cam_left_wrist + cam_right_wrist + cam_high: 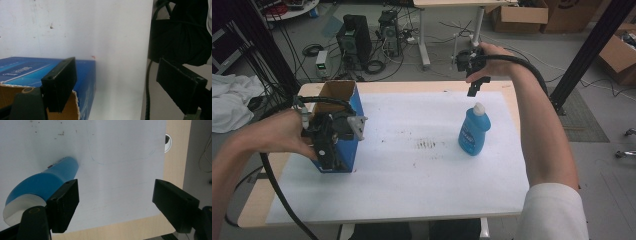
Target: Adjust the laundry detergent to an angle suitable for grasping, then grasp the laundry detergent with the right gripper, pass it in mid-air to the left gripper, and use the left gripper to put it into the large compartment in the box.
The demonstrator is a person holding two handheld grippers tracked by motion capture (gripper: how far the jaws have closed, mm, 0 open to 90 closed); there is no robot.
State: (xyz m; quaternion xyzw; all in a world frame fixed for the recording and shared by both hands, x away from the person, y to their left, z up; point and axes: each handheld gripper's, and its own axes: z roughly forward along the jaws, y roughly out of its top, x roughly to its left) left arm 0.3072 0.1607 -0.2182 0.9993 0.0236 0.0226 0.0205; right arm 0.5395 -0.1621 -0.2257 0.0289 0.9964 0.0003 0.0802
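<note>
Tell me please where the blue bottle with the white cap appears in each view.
High view: blue bottle stands upright right of centre on the white sheet.
Left gripper view: no bottle; a blue box at lower left.
Right gripper view: bottle at lower left, cap nearest.
Shared landmark: the white sheet.

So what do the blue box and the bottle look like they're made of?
Blue box: looks like cardboard, printed glossy blue outside, raw brown inside with a ragged torn edge. Bottle: probably smooth blue plastic with a white cap, going by its even sheen.
</note>
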